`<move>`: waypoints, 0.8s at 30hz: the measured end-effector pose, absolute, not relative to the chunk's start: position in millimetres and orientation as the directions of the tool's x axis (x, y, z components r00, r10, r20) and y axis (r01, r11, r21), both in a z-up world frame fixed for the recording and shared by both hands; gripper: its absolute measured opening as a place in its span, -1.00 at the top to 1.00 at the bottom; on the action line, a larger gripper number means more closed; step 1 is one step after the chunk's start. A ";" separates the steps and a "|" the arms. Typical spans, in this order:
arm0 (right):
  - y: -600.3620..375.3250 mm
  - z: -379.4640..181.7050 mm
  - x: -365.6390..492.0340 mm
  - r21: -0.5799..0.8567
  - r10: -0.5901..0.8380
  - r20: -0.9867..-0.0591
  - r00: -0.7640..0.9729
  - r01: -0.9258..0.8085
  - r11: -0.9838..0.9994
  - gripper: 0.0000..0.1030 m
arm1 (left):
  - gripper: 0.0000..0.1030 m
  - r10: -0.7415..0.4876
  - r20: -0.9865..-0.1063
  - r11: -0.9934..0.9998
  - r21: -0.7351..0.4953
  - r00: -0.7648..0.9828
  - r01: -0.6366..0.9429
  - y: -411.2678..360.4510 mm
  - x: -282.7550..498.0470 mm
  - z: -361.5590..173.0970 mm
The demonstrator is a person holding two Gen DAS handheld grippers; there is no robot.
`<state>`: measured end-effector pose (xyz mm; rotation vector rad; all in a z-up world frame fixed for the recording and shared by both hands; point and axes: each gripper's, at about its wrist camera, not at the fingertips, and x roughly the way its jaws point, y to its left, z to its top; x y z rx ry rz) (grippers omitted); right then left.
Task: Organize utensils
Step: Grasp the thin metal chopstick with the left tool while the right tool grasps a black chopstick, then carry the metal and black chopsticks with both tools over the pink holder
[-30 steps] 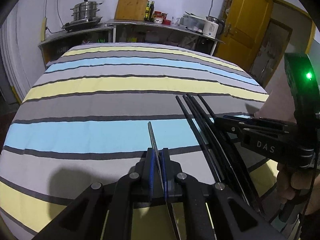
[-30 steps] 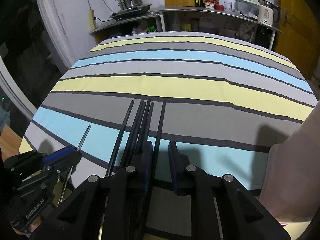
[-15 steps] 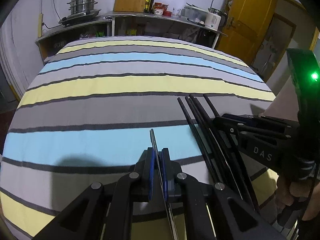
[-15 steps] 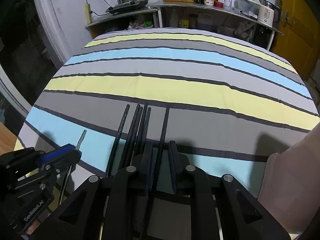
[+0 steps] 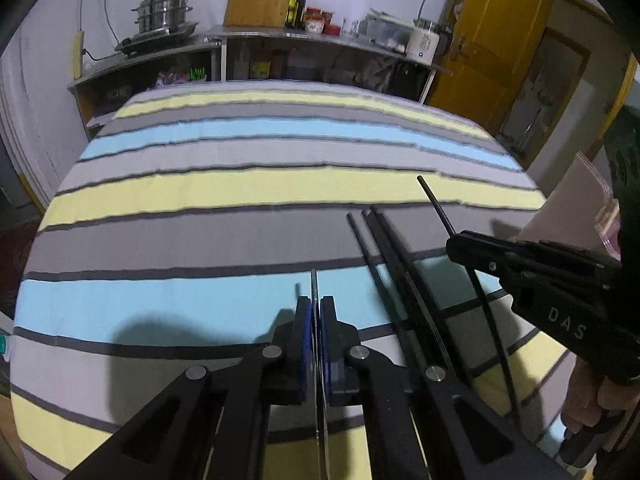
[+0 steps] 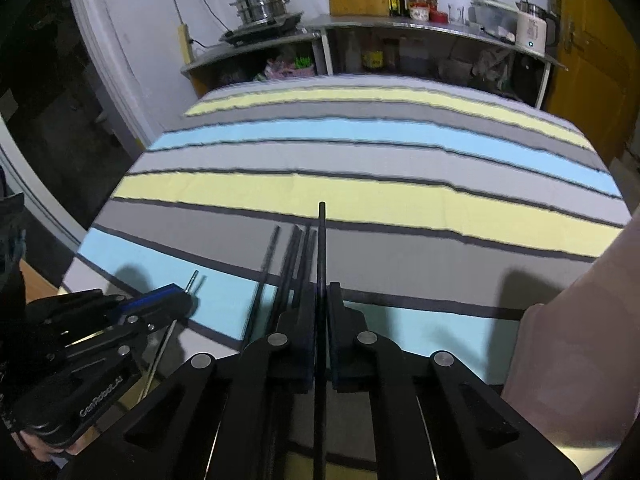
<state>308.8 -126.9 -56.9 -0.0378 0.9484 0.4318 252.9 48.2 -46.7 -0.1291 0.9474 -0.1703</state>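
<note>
Your right hand-held gripper has just closed on one chopstick, separating it from the rest; your left hand-held gripper clamps a thin metal utensil.

One black chopstick lifted off the striped tabletop, tip angled up, clamped in right tongs. Remaining black chopsticks lie bunched, roughly parallel, on grey and blue stripes. Thin silver utensil, type unclear, pinched in left tongs, just left of the bunch.
</note>
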 end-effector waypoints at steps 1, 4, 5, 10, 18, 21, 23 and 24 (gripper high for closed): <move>-127.3 -50.1 304.4 0.156 0.348 -0.784 0.514 -0.379 0.912 0.90 | 0.92 -0.202 -0.789 0.979 -0.185 0.580 0.090 48.4 250.4 -41.6; -129.0 -30.9 292.5 0.161 0.369 -0.756 0.541 -0.392 0.906 0.90 | 0.92 -0.208 -0.764 0.978 -0.184 0.611 0.104 49.4 238.6 -20.9; -130.3 -24.0 287.6 0.165 0.377 -0.745 0.550 -0.397 0.903 0.90 | 0.92 -0.217 -0.753 0.976 -0.190 0.622 0.110 49.4 234.2 -11.4; -139.4 6.4 265.5 0.172 0.404 -0.700 0.589 -0.409 0.896 0.90 | 0.92 -0.239 -0.714 0.970 -0.199 0.658 0.137 48.8 214.3 21.6; -158.2 42.0 234.3 0.180 0.420 -0.644 0.639 -0.408 0.895 0.90 | 0.92 -0.277 -0.678 0.960 -0.217 0.681 0.174 42.8 185.7 57.3; -165.9 53.5 223.5 0.184 0.424 -0.626 0.655 -0.404 0.896 0.90 | 0.93 -0.284 -0.672 0.958 -0.216 0.684 0.186 39.2 176.7 67.3; -171.4 58.9 217.0 0.185 0.423 -0.616 0.664 -0.400 0.898 0.90 | 0.92 -0.290 -0.668 0.957 -0.217 0.685 0.194 36.5 170.9 73.2; -175.1 61.1 214.4 0.186 0.422 -0.612 0.668 -0.398 0.899 0.90 | 0.92 -0.294 -0.666 0.956 -0.217 0.685 0.199 35.2 168.3 76.4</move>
